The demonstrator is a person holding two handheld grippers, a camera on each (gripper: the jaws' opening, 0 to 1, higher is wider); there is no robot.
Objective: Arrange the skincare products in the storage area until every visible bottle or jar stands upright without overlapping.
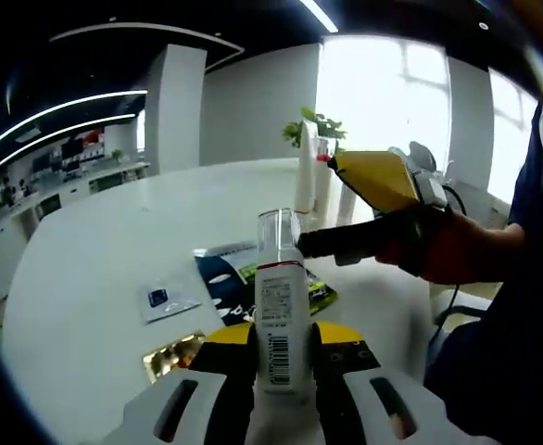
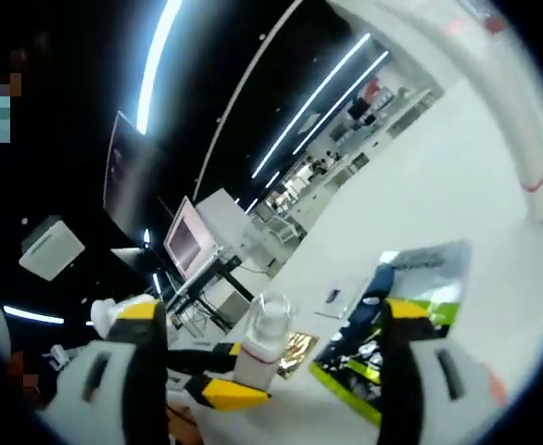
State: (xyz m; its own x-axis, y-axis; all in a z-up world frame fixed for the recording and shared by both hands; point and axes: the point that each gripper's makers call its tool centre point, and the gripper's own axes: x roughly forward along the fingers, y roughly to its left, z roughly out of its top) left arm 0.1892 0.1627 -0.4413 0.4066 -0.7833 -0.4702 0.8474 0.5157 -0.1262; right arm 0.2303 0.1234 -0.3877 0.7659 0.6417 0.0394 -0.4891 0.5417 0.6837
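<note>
My left gripper (image 1: 281,336) is shut on a white bottle (image 1: 281,320) with a clear cap and a barcode label, held upright above the white table (image 1: 95,269). A yellow finger (image 1: 373,178) of my right gripper reaches in from the right, held by a gloved hand (image 1: 443,248), close beside the bottle's cap. In the right gripper view my right gripper (image 2: 271,313) is open wide, and the same bottle (image 2: 260,338) stands beyond its jaws, held by the left gripper's yellow fingers (image 2: 223,393). Tall white bottles (image 1: 307,176) stand upright farther back.
Flat packets lie on the table under the bottle: dark blue sachets (image 1: 220,276), a green packet (image 1: 323,297), a small white sachet (image 1: 165,299) and a gold foil one (image 1: 171,356). A potted plant (image 1: 316,125) stands behind. A tall white bottle (image 2: 517,111) rises at the right.
</note>
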